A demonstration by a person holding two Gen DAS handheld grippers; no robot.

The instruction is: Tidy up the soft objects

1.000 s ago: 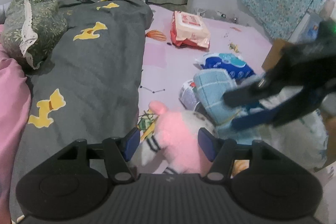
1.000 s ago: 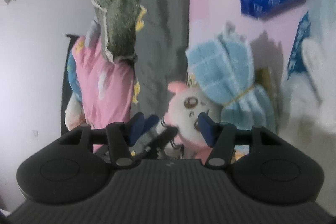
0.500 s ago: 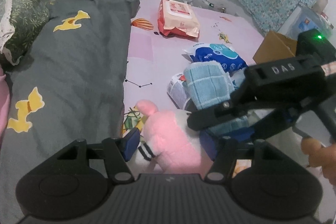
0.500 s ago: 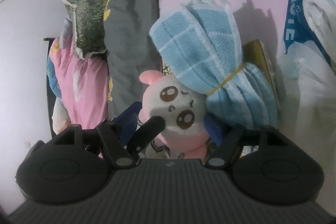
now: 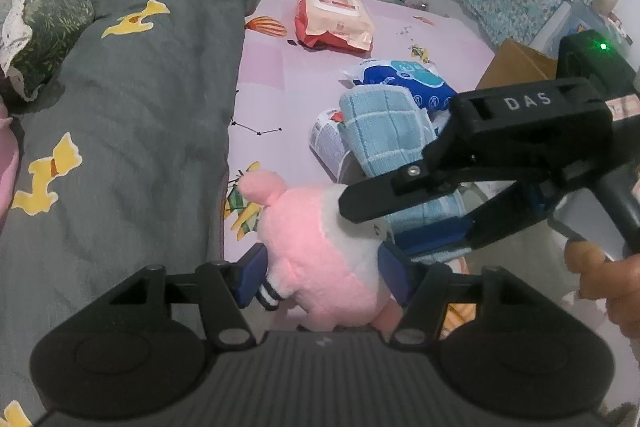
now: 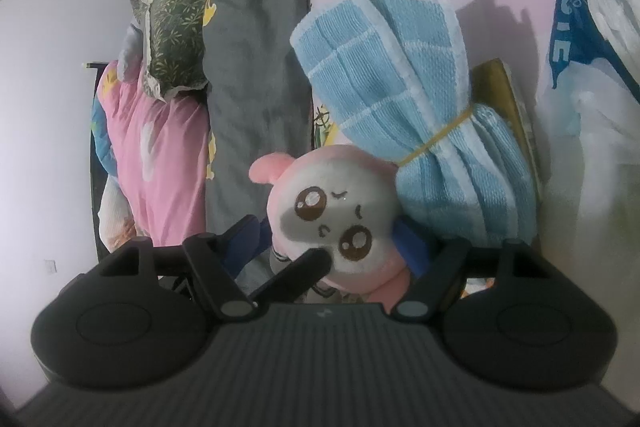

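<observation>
A pink and white plush toy (image 5: 320, 251) lies on the pink bed sheet between the blue pads of my left gripper (image 5: 324, 275), which press its sides. In the right wrist view the plush's face (image 6: 332, 215) sits between the blue pads of my right gripper (image 6: 332, 247), which reaches in from the right (image 5: 472, 187). The pads are near the head; I cannot tell whether they press it. A rolled blue checked towel (image 6: 412, 95) bound with a yellow band lies right behind the plush, touching it.
A dark grey blanket (image 5: 132, 107) with yellow prints covers the left of the bed, with a green pillow (image 5: 36, 19) at its far end. A red wipes pack (image 5: 336, 15), a blue pack (image 5: 400, 79), a cardboard box (image 5: 516, 63) and a white plastic bag (image 6: 592, 99) lie around.
My right gripper has moved in closer, so its jaws now flank the plush's head. My left gripper has stayed around the plush's body and its jaws have narrowed onto it.
</observation>
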